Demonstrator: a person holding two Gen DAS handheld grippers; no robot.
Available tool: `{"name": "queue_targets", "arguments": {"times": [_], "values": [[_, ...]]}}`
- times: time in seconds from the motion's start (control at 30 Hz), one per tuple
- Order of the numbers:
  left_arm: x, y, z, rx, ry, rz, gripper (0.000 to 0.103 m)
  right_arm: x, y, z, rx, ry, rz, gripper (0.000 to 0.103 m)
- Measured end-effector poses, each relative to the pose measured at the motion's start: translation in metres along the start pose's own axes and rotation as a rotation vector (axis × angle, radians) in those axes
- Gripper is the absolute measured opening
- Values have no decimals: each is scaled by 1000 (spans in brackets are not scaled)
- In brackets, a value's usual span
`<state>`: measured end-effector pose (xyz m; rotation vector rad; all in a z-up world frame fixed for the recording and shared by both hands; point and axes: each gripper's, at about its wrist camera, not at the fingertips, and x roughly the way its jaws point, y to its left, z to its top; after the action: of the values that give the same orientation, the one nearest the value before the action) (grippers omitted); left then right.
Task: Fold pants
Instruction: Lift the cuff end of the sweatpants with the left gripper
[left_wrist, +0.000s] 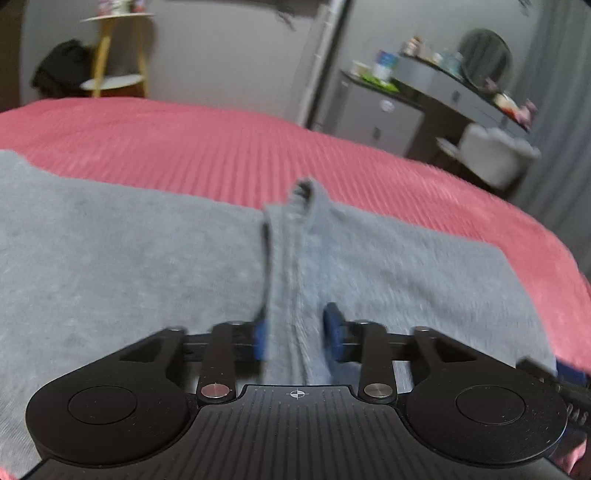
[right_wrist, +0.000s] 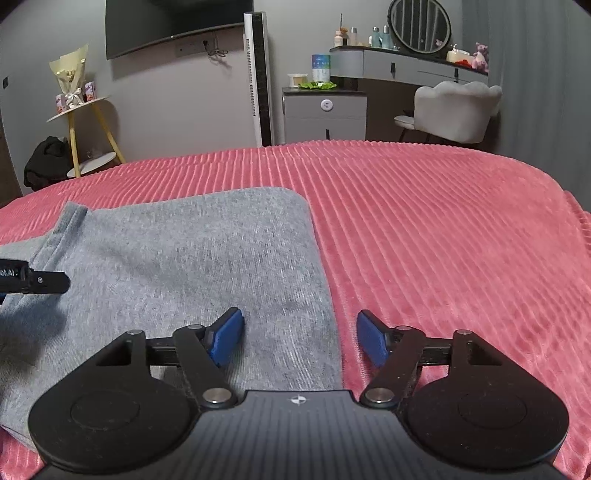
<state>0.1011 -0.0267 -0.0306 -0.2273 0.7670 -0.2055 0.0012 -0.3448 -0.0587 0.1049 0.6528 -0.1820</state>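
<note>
The left gripper (left_wrist: 295, 334) pinches a raised ridge of the grey knit pants (left_wrist: 129, 258); the right gripper (right_wrist: 299, 338), fingers spread, should straddle the hem edge before clamping.

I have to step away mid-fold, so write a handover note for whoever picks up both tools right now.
Left tool: shut on a raised ridge of the grey pants, pinching fabric between its blue pads.
Right tool: open, holding nothing, its pads straddling the right edge of the pants.
Pants lie on the red bedspread, mostly flat, with a hem or band edge sticking up at the far side.
Done: pants laid out, left grip taken.
Left: probably grip the right edge, then carry the fold over and flatten it.
</note>
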Motion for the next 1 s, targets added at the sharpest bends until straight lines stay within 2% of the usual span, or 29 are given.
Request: {"name": "queue_targets", "arguments": {"times": [0.1,0.17,0.27,0.33,0.4,0.47,0.5,0.57,0.7,0.73,0.83,0.87,0.93,1.0], "values": [[-35,20,7,-118,-89,20,36,-2,-1,1,-1,3,-1,72],[-62,49,13,-228,-146,45,55,-4,-2,1,6,2,1,73],[-108,110,17,-426,-226,67,67,-2,-5,2,24,11,2,76],[-136,154,14,-510,-268,103,68,-1,-6,2,29,13,5,76],[-160,192,3,-564,-310,182,69,-1,-5,2,27,11,14,76],[-169,228,-10,-608,-301,249,68,-3,-4,2,23,-2,39,76],[-170,242,-15,-635,-287,253,68,-5,-3,3,20,-11,53,76],[-166,267,-27,-711,-279,194,68,-9,0,3,3,-35,87,76],[-141,296,-36,-835,-299,2,68,-7,9,2,-55,-25,83,76],[-131,299,-32,-831,-286,-6,68,-4,9,2,-52,-14,80,76],[-109,306,-29,-825,-193,91,66,2,7,3,-27,11,69,76],[-104,312,-28,-840,-187,90,66,3,6,3,-23,15,65,76],[-101,319,-30,-877,-233,31,67,5,7,2,-24,20,61,77],[-90,329,-31,-933,-246,-34,67,6,9,1,-35,19,56,77]]}}
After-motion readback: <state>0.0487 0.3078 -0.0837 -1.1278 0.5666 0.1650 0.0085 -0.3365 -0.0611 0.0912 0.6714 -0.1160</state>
